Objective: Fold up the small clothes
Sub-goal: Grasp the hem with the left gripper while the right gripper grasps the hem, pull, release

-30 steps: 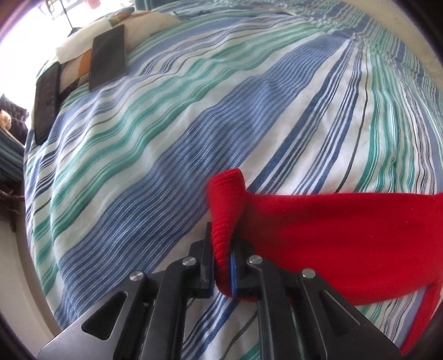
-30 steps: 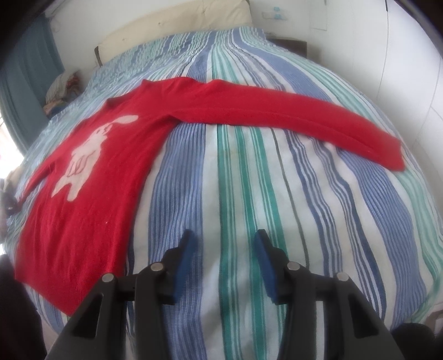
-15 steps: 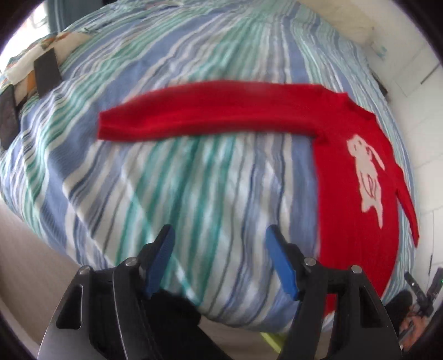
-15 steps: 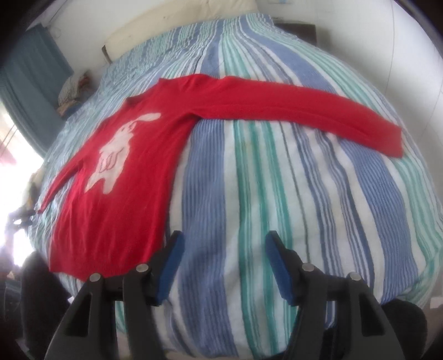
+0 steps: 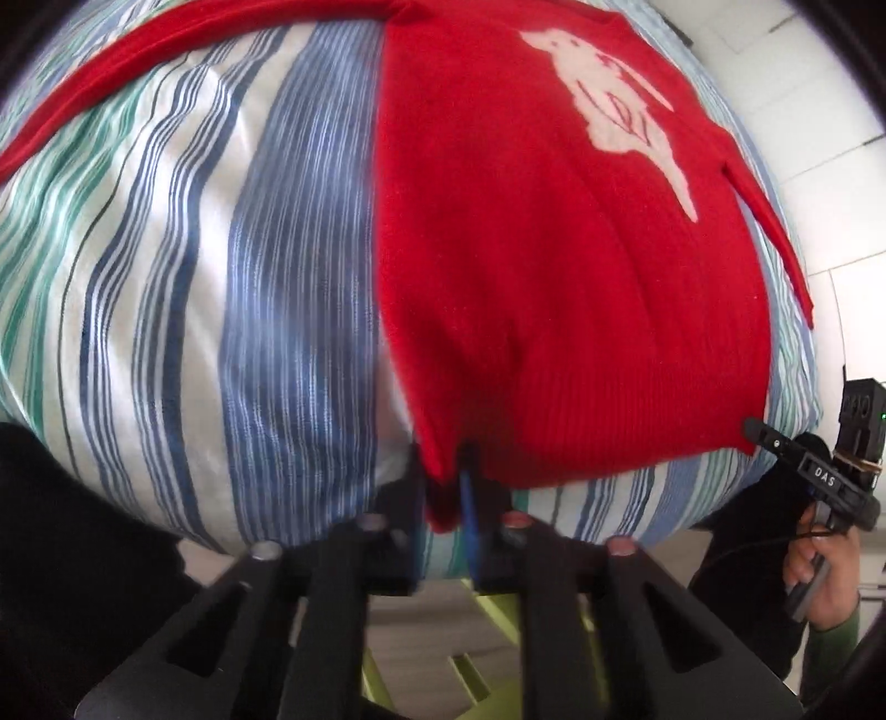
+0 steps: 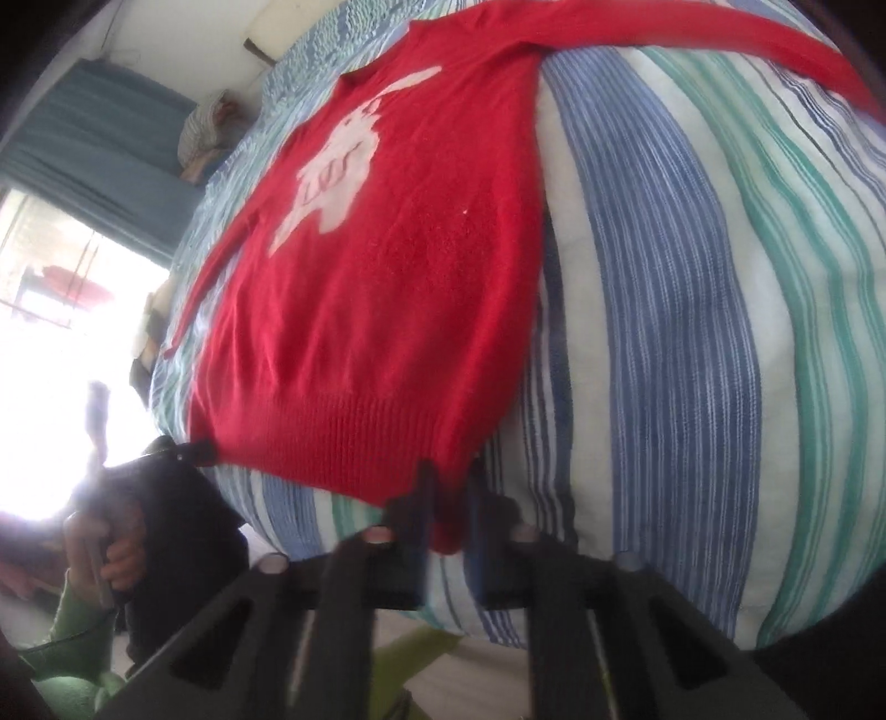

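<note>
Sweater [image 5: 554, 266] placement: it lies flat and face up on the striped bed [image 5: 183, 288], with its ribbed hem [image 6: 343, 437] at the near edge of the mattress.

1. Check both grips. Your left tool [image 5: 443, 498] is clamped on the hem corner on your left side. Your right tool [image 6: 446, 498] is clamped on the opposite hem corner. Each holds a small pinch of knit, and the hem between them hangs just over the bed edge.

2. Assess progress. No fold is visible: the body is spread open, the white rabbit motif [image 6: 338, 160] is fully exposed, and both sleeves extend outward. One sleeve [image 5: 155, 61] runs across the bedding to the left; the other sleeve [image 6: 720, 39] runs to the right. Judge the task as at its start, with the sleeves and body all left to fold.

3. Note clearance. Bare bedding lies on both sides of the body and beyond the collar, which leaves room to carry the hem forward. Behind the tools the mattress drops away to the floor, so keep the hem over the bed. A small bundle [image 6: 213, 127] rests near the far corner, well apart from the garment.
</note>
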The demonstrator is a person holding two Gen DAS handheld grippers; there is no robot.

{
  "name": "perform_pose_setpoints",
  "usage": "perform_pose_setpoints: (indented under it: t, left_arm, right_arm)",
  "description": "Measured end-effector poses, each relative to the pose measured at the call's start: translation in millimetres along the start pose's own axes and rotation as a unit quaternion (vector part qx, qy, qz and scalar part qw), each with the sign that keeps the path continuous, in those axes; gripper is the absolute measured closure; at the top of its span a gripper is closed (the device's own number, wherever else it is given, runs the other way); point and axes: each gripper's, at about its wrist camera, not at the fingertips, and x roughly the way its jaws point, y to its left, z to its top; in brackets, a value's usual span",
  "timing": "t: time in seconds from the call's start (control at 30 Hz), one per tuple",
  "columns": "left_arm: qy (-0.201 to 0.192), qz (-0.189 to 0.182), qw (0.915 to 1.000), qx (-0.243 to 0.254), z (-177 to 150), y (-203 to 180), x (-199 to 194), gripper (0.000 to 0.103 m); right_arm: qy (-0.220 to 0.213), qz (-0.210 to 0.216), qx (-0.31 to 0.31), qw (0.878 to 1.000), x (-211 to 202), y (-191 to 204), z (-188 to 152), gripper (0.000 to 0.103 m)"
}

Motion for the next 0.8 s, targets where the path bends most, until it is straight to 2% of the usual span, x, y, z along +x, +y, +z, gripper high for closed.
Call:
perform_pose_setpoints:
  t: [0.13, 0.2, 0.4, 0.57, 0.63, 0.67, 0.7, 0.77, 0.8]
  left_arm:
    - [-0.018, 0.017, 0.9997, -0.001, -8, 3, -12, 0.100]
    - [-0.016, 0.024, 0.9996, -0.002, -11, 4, -9, 0.101]
    - [-0.009, 0.029, 0.9993, -0.020, -5, 9, 13, 0.101]
    - [-0.020, 0.044, 0.9988, -0.007, -2, -8, 14, 0.096]
    - [-0.025, 0.050, 0.9984, -0.008, -8, -17, 5, 0.083]
    - [-0.030, 0.051, 0.9982, -0.010, -9, -20, -2, 0.064]
    - [-0.042, 0.048, 0.9979, -0.013, -14, -21, -13, 0.045]
    - [-0.072, 0.029, 0.9968, -0.021, -15, -27, -39, 0.036]
    - [-0.083, 0.016, 0.9962, -0.023, -14, -31, -51, 0.036]
  right_arm:
    - [0.010, -0.065, -0.007, 0.998, -10, 1, -1, 0.100]
    - [0.009, -0.085, -0.011, 0.996, -16, 2, -3, 0.100]
    - [0.026, -0.105, 0.001, 0.994, 7, -11, 0, 0.101]
    - [0.020, -0.107, -0.004, 0.994, 6, -10, -1, 0.100]
    - [0.013, -0.092, 0.002, 0.996, 2, -10, -1, 0.093]
    - [0.011, -0.083, 0.008, 0.997, -2, -11, -1, 0.081]
    - [0.008, -0.075, 0.012, 0.997, -6, -11, -1, 0.065]
    - [-0.002, -0.078, 0.014, 0.997, -17, -10, -2, 0.054]
    - [-0.010, -0.087, 0.011, 0.996, -23, -9, -3, 0.054]
